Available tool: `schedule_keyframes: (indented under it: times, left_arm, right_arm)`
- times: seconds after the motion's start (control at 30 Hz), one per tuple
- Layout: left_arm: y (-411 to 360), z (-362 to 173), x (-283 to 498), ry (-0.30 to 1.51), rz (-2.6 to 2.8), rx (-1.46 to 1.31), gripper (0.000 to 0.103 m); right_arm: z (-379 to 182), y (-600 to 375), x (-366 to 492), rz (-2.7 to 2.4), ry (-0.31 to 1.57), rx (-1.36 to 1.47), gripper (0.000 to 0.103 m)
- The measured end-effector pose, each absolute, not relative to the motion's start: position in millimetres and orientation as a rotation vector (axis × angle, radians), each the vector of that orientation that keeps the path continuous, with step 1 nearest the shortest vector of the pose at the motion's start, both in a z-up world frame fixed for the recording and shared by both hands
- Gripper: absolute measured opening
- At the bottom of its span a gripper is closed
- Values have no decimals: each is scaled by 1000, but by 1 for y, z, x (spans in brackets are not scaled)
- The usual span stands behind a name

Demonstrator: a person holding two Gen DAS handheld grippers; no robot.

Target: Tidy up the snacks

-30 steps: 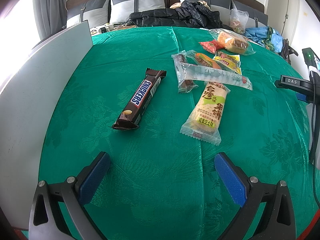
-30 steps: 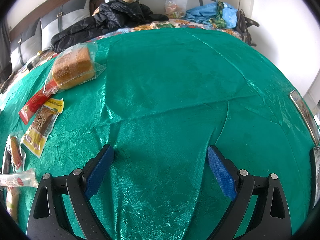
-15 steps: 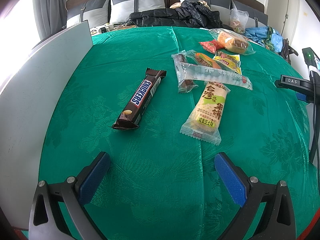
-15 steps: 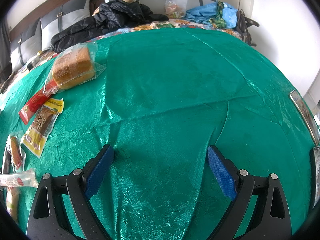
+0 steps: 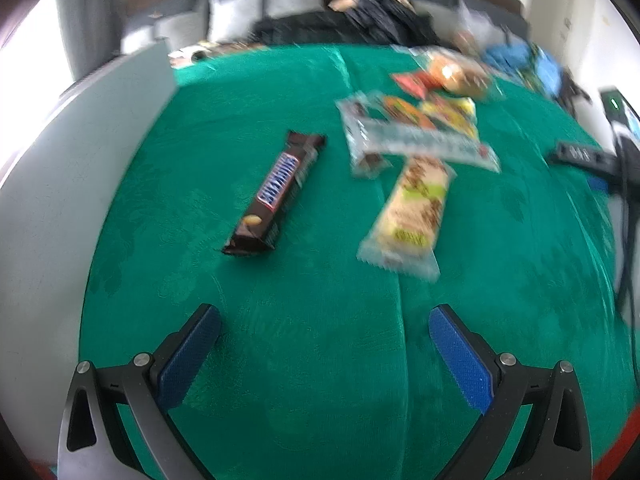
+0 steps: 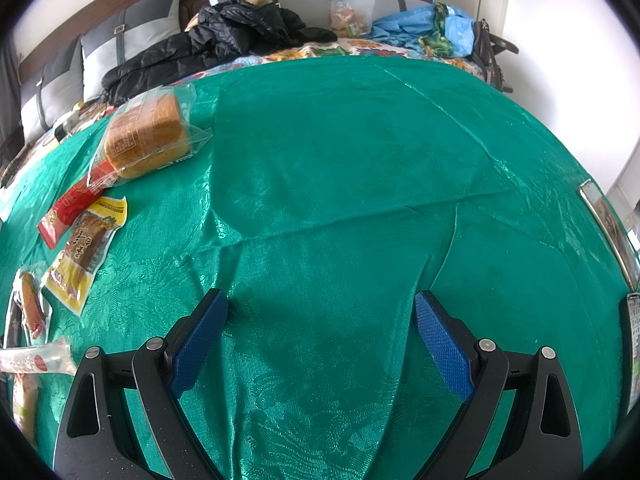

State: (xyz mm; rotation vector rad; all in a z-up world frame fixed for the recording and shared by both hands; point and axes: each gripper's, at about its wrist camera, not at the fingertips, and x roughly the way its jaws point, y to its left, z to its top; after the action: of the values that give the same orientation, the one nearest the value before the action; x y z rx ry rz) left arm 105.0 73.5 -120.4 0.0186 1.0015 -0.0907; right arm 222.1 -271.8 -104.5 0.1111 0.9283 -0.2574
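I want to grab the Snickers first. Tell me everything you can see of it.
The Snickers is a long bar in a glossy dark brown wrapper with a blue logo outlined in red. It looks sealed and whole. It lies flat on the green cloth, slanted with its near end to the left. It lies apart from the other snacks, touching only the cloth, ahead of the open left tool.

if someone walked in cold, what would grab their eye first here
The bright green cloth fills both views, with each open gripper hovering low over it and holding nothing. In the left wrist view a dark Snickers bar lies alone just ahead of the left gripper, with a pale long packet to its right. In the right wrist view a bagged loaf of bread sits far left, while the right gripper faces bare cloth.
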Motion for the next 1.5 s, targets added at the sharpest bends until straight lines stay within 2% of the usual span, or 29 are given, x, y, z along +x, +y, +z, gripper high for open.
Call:
schedule_keyframes:
  times: [0.17,0.3,0.37,0.4,0.47,0.5,0.53,0.57,0.6,0.97,1.5]
  left_arm:
    - [106,-81,115,926,-96,-77,103]
    - [105,-74,156,980,-92,-28,102]
    - [101,-85,179,1037,-77,14,89]
    - [100,-92,187,1063,-80,29,78]
    - [96,-103,193,1098,-104,38,64]
    - [95,-107,192,1109,-120,41,50]
    - [92,-106,189,1084,-119,69,31]
    - [91,-106,187,1078,-131,74,21]
    - [91,-105,182,1075,-145,59,17]
    - [111,-106,87,1031,-81,-47,17]
    - [113,-100,71,1021,-80,-114,17]
  right_arm:
    - [-104,-272,222,-257,928,111,96]
    - [-104,-272,222,-257,928,111,96]
    - [-104,-272,222,-257,928,111,96]
    - [-104,-272,222,-257,928,111,96]
    - [-104,-272,222,-257,928,111,96]
    - [-104,-272,222,-257,928,111,96]
    - [-104,-272,222,-257,928,111,96]
    - [-104,-272,222,-257,928,111,96]
    - [-104,-272,222,-257,929,111,96]
    - [-104,-272,222,-258,928,111,96]
    - [-103,-270,222,-245,955,105,94]
